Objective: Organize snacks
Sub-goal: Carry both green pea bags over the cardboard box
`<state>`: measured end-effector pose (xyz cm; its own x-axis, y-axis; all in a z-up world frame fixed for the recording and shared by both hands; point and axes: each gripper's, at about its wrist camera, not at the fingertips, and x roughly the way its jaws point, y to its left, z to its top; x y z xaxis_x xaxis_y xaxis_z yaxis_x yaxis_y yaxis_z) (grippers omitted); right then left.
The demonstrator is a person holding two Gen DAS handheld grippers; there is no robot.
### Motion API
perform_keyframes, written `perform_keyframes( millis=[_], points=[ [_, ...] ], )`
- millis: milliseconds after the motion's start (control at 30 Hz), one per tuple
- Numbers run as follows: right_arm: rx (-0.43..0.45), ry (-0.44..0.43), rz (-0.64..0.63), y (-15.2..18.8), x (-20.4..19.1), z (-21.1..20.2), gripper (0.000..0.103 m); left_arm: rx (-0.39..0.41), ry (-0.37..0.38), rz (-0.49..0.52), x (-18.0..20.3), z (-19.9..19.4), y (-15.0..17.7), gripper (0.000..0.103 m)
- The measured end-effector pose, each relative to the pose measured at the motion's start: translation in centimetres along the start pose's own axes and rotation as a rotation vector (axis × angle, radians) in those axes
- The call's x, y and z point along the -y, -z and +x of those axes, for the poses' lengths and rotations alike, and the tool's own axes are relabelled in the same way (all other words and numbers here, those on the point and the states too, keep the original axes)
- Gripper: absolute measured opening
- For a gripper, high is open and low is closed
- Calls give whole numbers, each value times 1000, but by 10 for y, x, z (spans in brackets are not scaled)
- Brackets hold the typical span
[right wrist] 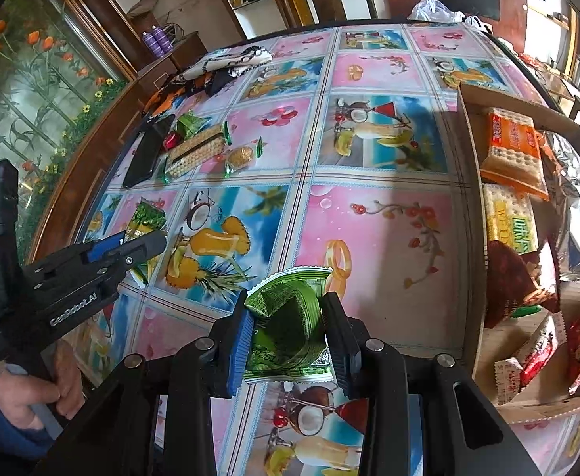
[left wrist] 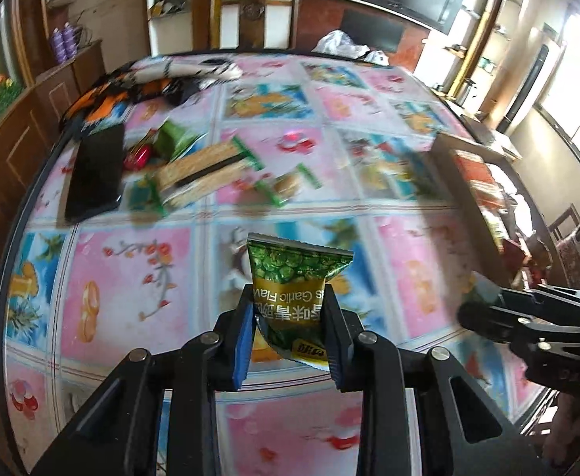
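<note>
Left wrist view is blurry; cardboard box (right wrist: 466, 127) at the table's (right wrist: 369, 214) right edge holds cracker packs (right wrist: 512, 146), maybe candies. Left gripper (left wrist: 288, 327) pinches a green pea packet (left wrist: 293, 269), right gripper (right wrist: 290, 331) another green packet (right wrist: 290, 317).

black phone (left wrist: 95, 172) flat on table | patterned cloth (left wrist: 139, 83) at far edge | purple bottles (left wrist: 64, 41) on cabinet

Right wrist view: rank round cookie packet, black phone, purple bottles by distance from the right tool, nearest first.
From the right tool:
1. Round cookie packet, mid-table, right end of the snack cluster.
2. Black phone, left of the cluster, by the table edge.
3. Purple bottles, off the table, on the cabinet at back left.
</note>
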<state>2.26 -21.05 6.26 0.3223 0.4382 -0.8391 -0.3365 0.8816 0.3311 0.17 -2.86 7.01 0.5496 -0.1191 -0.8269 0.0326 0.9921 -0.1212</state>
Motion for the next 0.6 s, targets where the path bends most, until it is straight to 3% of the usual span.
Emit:
perform_keyframes(
  millis=[600],
  points=[
    [118,67,166,10,90,-71,38,26,128,199,128,0,-21,30]
  ],
)
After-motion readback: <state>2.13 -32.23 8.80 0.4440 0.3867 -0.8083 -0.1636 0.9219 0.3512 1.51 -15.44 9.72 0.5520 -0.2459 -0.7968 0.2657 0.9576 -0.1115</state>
